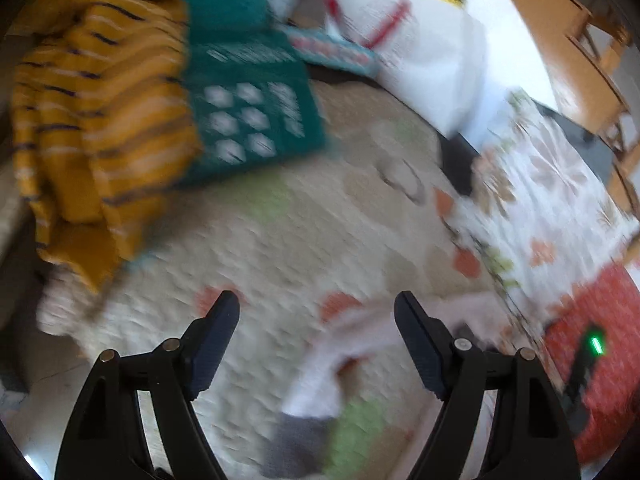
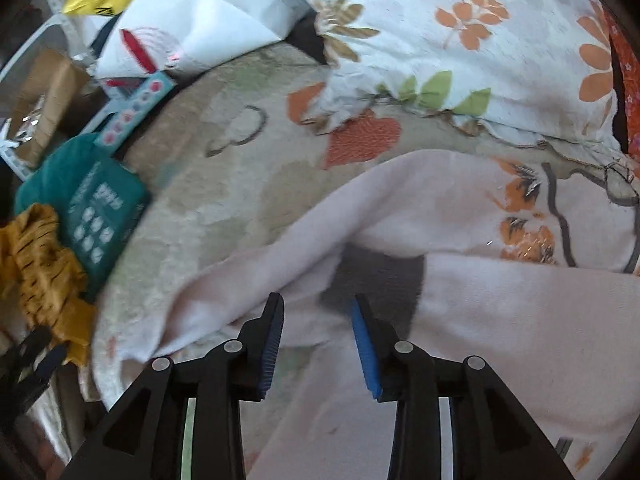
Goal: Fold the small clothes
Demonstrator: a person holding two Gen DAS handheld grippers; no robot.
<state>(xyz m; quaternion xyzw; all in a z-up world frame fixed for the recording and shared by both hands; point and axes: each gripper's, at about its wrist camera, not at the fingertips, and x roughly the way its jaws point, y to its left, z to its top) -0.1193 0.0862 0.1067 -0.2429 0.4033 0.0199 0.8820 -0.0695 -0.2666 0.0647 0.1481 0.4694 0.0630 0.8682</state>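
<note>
With the pale pink cotton garment [image 2: 460,208] lying on the floral bedspread [image 2: 224,184], the right gripper [image 2: 318,320] is hovering half-open and empty, the left gripper [image 1: 316,312] hanging wide and empty, likely needing fresh hem grips for folding.

a home bedroom is showing here: a bed is lying under a cream bedspread [image 2: 224,200] printed with orange and green leaves, a floral pillow [image 2: 480,60] is resting at one end, loose clothes, a mustard striped garment [image 1: 100,120] and a teal top [image 1: 248,112], are lying along the edge, and wooden furniture [image 1: 580,40] is standing behind.
</note>
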